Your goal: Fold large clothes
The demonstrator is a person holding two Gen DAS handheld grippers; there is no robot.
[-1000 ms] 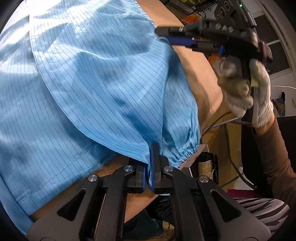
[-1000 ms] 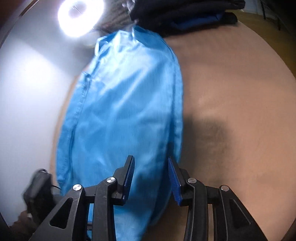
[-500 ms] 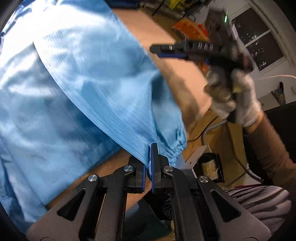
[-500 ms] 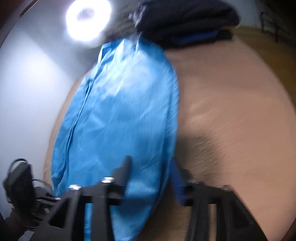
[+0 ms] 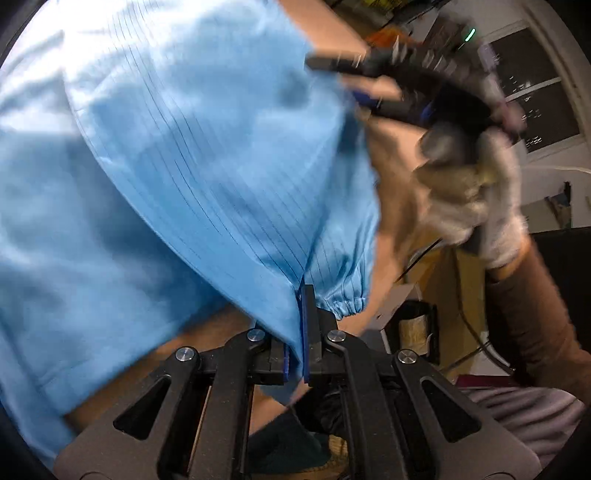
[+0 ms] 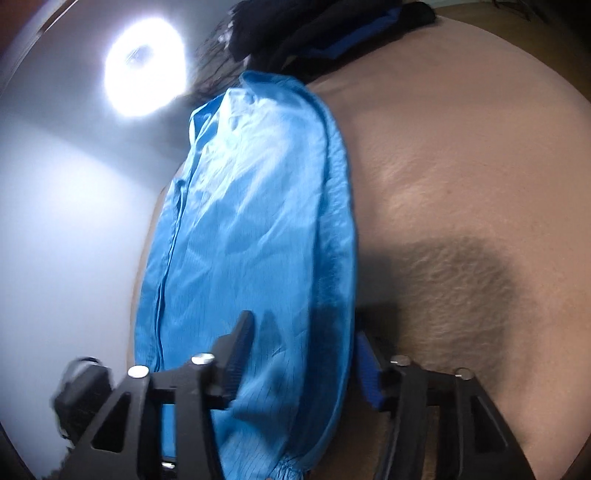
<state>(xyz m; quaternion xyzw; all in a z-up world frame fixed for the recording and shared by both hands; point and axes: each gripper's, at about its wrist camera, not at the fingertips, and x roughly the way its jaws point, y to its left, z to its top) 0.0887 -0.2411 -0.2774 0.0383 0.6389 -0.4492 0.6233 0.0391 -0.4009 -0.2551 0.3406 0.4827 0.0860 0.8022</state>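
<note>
A light blue pinstriped garment lies spread over a brown table. My left gripper is shut on the fabric's edge beside a gathered elastic cuff. A gloved hand holds my right gripper at the garment's far edge in the left wrist view. In the right wrist view the garment's long sleeve runs away from me. My right gripper straddles the sleeve near its cuff end. Its jaws are closing with the sleeve between them, and the pads do not visibly pinch the cloth.
A pile of dark folded clothes sits at the table's far end. A bright round lamp glares on the pale wall to the left. Beyond the table's near edge are a brown sleeve, a small box and a dark window.
The right gripper has come down onto the sleeve, and its jaws stand wider apart around the cloth than a second ago. The left gripper has kept its hold on the fabric edge.
</note>
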